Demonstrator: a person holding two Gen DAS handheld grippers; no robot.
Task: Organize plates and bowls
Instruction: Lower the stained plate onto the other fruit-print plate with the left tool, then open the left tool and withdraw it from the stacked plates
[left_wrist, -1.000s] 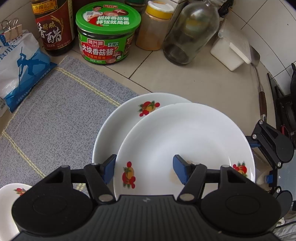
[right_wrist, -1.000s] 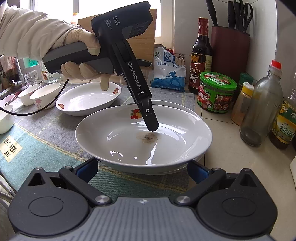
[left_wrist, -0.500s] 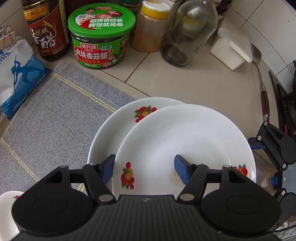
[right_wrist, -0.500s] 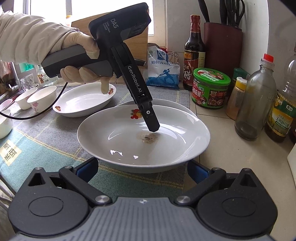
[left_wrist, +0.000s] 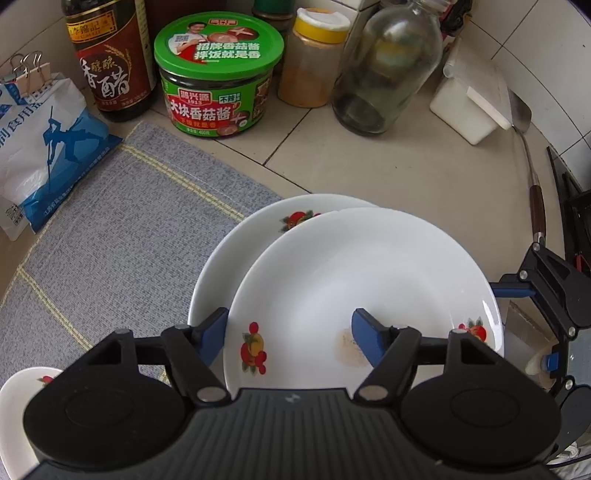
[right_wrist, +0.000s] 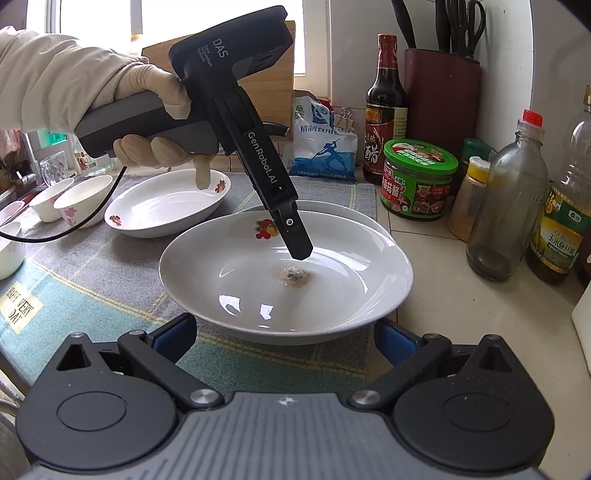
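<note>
Upper plate hiding most of lower plate, left tongs opening astride its rim, right tongs apart.

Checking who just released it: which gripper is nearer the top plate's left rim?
Left. The left gripper straddles the top plate rim, fingers opening; the right gripper waits at its opposite edge.

"GenRobot.AI" and "DAS" on the left gripper, "VERY DAY" on the mat, "香醋" on the bottle.
</note>
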